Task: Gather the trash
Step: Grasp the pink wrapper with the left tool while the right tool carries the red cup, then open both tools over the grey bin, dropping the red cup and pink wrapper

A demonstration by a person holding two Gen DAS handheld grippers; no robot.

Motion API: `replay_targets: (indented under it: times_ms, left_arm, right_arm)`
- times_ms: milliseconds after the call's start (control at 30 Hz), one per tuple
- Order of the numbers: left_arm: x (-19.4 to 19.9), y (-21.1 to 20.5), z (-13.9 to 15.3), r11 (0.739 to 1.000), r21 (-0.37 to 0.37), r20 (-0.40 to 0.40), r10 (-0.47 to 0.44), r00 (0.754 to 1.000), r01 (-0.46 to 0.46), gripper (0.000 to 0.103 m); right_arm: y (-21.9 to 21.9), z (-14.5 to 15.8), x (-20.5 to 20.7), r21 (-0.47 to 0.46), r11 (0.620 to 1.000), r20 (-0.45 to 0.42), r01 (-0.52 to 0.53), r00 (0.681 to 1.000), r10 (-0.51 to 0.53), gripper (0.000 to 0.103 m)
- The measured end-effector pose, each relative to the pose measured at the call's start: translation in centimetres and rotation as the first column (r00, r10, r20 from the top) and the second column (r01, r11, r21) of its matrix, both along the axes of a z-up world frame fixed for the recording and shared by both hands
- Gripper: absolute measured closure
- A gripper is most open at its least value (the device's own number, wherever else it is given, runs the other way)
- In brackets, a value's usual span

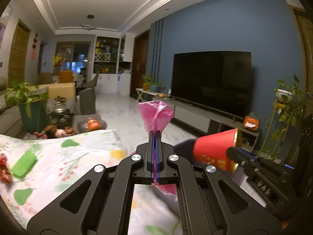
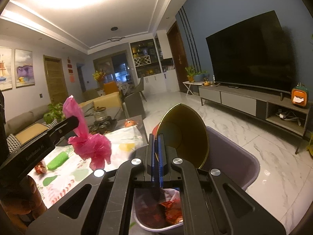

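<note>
Trouble, if it comes, starts with the red paper cup (image 2: 182,135): the right gripper (image 2: 156,152) pinches only its thin rim, jaws pressed together on the wall, and the cup hangs tilted at centre frame above the grey trash bin (image 2: 234,156). A grip that narrow could let it swing or slip, and it might land on the marble floor at lower right instead of on the red wrappers (image 2: 168,209) already in the bin.

The left gripper (image 1: 156,137) is closed on a crumpled pink plastic bag (image 1: 156,115), held over the floral tablecloth (image 1: 58,156) (not over the bin yet). Released early, it drops back onto the cloth.

A green sponge-like block (image 1: 23,165) and a red wrapper (image 1: 4,168) wait at far left.
</note>
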State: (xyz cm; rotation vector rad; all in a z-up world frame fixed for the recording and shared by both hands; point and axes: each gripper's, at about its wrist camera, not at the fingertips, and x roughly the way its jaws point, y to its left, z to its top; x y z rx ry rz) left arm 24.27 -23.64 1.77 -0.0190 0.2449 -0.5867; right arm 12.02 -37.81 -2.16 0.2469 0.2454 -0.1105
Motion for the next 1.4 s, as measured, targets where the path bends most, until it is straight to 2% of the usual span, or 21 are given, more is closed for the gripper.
replay_targets:
  times_ms: [267, 733, 800, 833, 900, 967, 1033, 1100, 1233, 1400]
  left_arm:
    - [0.6, -4.0, -1.4, 0.998, 0.019, 0.007, -0.054, 0.999, 0.053, 0.103]
    - [1.8, -6.4, -3.2, 0.991, 0.032, -0.04, -0.127, 0.991, 0.128, 0.102]
    - [1.8, -6.6, -3.5, 0.99, 0.044, -0.043, -0.134, 0.99, 0.136, 0.097]
    - [1.9, -6.6, -3.6, 0.989, 0.049, -0.049, -0.136, 0.99, 0.138, 0.087]
    - [1.9, -6.3, -3.8, 0.989, 0.044, -0.051, -0.139, 0.989, 0.141, 0.073]
    - [1.8, -6.0, -3.8, 0.992, 0.049, -0.035, -0.113, 0.993, 0.115, 0.053]
    - [1.8, -5.6, -3.8, 0.994, 0.037, -0.032, -0.1, 0.995, 0.101, 0.049]
    - [1.5, -5.0, -3.8, 0.996, 0.04, -0.025, -0.075, 0.997, 0.076, 0.042]
    - [0.7, -3.7, -3.8, 0.999, 0.038, -0.001, -0.018, 1.0, 0.018, 0.025]
    - [-0.3, -1.2, -3.5, 0.998, 0.033, -0.008, 0.06, 0.998, -0.06, 0.017]
  right_arm:
    - [-1.3, -0.5, 0.3, 0.002, 1.0, -0.014, 0.029, 0.999, -0.029, 0.099]
    - [-2.1, -0.6, 0.6, 0.01, 0.999, -0.007, 0.038, 0.999, -0.038, 0.099]
    - [-2.3, -0.6, 0.8, 0.014, 0.999, -0.013, 0.044, 0.999, -0.044, 0.098]
    - [-2.4, -0.7, 0.8, 0.019, 0.999, -0.014, 0.048, 0.999, -0.048, 0.095]
    - [-2.6, -0.8, 0.6, 0.025, 0.998, -0.015, 0.061, 0.998, -0.06, 0.08]
    - [-2.8, -1.0, 0.4, 0.027, 0.997, -0.01, 0.069, 0.998, -0.069, 0.073]
    - [-2.9, -0.9, 0.2, 0.033, 0.997, -0.009, 0.077, 0.997, -0.076, 0.068]
    - [-3.0, -0.8, 0.0, 0.038, 0.996, -0.005, 0.086, 0.996, -0.086, 0.056]
    - [-2.3, -0.7, -0.6, 0.025, 0.995, 0.001, 0.099, 0.995, -0.099, 0.045]
    - [-1.2, -0.5, -1.1, 0.018, 0.994, -0.001, 0.104, 0.995, -0.104, 0.029]
